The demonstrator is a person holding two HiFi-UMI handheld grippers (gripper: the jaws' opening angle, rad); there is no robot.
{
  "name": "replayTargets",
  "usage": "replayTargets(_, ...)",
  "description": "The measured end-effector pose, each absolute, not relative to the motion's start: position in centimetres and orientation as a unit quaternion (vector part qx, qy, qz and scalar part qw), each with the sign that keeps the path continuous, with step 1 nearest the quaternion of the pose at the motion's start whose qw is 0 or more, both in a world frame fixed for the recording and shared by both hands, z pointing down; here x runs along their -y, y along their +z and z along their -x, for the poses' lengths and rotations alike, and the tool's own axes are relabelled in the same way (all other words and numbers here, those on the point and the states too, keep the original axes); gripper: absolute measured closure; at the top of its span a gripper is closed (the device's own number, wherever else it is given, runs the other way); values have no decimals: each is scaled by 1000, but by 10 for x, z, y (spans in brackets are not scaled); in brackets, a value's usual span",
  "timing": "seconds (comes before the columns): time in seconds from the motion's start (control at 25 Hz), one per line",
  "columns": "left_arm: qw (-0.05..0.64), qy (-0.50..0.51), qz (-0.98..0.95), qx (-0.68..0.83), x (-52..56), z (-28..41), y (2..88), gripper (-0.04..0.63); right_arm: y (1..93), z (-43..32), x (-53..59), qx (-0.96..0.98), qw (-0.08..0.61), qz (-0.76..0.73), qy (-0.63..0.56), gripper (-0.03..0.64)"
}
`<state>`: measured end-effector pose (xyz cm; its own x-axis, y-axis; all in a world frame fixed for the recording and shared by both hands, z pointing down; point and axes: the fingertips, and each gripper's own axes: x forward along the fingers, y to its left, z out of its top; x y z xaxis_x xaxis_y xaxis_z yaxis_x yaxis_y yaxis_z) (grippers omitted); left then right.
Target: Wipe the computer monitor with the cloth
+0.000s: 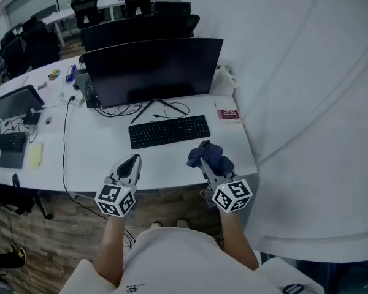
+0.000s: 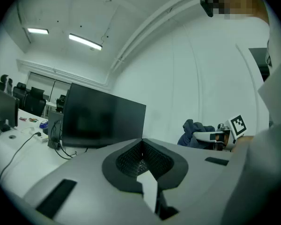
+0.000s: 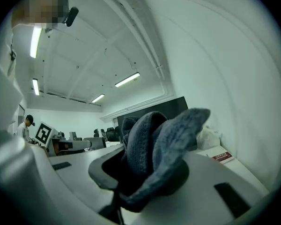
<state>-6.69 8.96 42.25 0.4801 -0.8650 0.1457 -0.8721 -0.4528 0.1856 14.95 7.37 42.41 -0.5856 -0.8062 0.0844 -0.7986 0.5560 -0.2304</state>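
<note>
The dark computer monitor [image 1: 152,71] stands at the back of the white desk [image 1: 92,146], its screen off; it also shows in the left gripper view as the monitor [image 2: 102,118]. My right gripper [image 1: 210,162] hovers over the desk's front right edge, shut on a bunched blue-grey cloth [image 1: 208,155]. In the right gripper view the cloth [image 3: 159,149] fills the jaws and hides much of the monitor [image 3: 171,108]. My left gripper [image 1: 129,166] sits at the front edge, left of the right one, jaws closed with nothing between them. The cloth [image 2: 194,132] appears far right there.
A black keyboard [image 1: 169,130] lies before the monitor, with cables [image 1: 119,110] around its stand. A red-and-white booklet [image 1: 228,113] lies at the desk's right. A second monitor [image 1: 15,101], keypad [image 1: 11,141] and yellow notes [image 1: 35,154] sit left. Office chairs [image 1: 135,5] stand behind.
</note>
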Motion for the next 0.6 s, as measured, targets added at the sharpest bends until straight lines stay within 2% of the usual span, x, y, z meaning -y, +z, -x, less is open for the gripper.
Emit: replayTargets(0.6,120,7,-859,497,-91,79,422,584,424,-135,-80,-878,19,460,-133,503)
